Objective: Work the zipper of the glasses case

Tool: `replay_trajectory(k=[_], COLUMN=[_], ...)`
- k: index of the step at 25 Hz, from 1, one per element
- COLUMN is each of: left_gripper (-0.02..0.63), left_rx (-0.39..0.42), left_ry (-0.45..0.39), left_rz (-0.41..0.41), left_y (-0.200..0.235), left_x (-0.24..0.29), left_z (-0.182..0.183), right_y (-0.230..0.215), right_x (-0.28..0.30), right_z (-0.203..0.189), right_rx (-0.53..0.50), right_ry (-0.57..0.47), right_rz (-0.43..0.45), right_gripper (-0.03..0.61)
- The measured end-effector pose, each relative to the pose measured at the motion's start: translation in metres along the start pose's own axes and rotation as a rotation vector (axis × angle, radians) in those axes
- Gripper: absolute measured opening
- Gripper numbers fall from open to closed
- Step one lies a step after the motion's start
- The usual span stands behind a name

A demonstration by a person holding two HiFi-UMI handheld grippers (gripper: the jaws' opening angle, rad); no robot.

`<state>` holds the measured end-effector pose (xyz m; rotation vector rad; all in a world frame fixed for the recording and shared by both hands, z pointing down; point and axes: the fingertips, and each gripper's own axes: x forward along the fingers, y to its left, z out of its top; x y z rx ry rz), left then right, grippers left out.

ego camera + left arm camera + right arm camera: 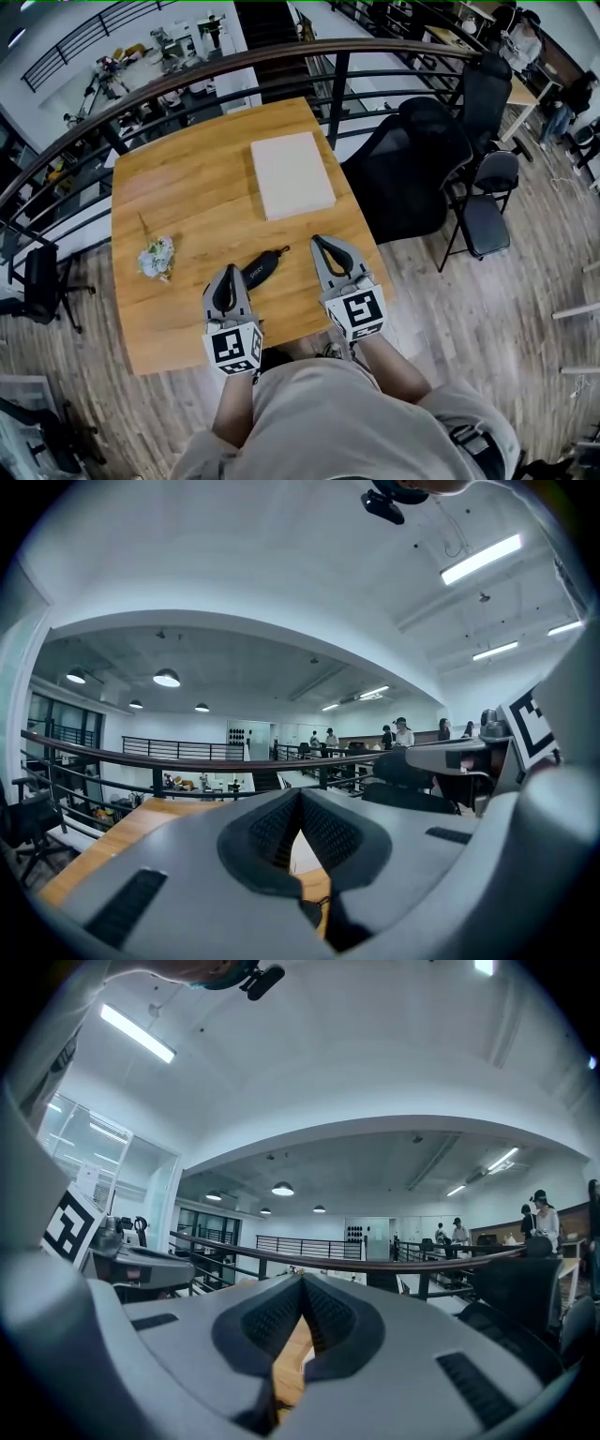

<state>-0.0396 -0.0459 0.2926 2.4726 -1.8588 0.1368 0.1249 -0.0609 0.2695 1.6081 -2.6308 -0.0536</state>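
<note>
A black glasses case (260, 267) lies slantwise on the wooden table (187, 187) near its front edge, a small pull or strap sticking out at its far right end. My left gripper (226, 269) hangs just left of the case, shut and empty. My right gripper (318, 240) is a little to the right of the case, shut too, with nothing between its fingers. In the left gripper view my left gripper (300, 793) shows its pads meeting, a dark bit of the case (312, 912) low behind them. My right gripper (302, 1281) in its own view also has the pads together.
A flat white box (292, 174) lies at the table's far right. A small bunch of flowers (157, 257) sits at the left. A black railing (244, 66) runs behind the table. Black office chairs (422, 159) stand to the right on the wood floor.
</note>
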Motion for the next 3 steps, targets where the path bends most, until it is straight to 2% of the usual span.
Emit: replay_trajectory(k=[3], left_gripper=[0.021], left_rx=[0.001], left_ry=[0.000], left_rz=[0.006], left_y=[0.0064], left_x=[0.0004], left_z=[-0.0001], right_y=[-0.0006], right_x=[0.0036], right_z=[-0.0005], right_rx=[-0.002], right_ry=[0.002], right_rz=[0.000], right_gripper=[0.026])
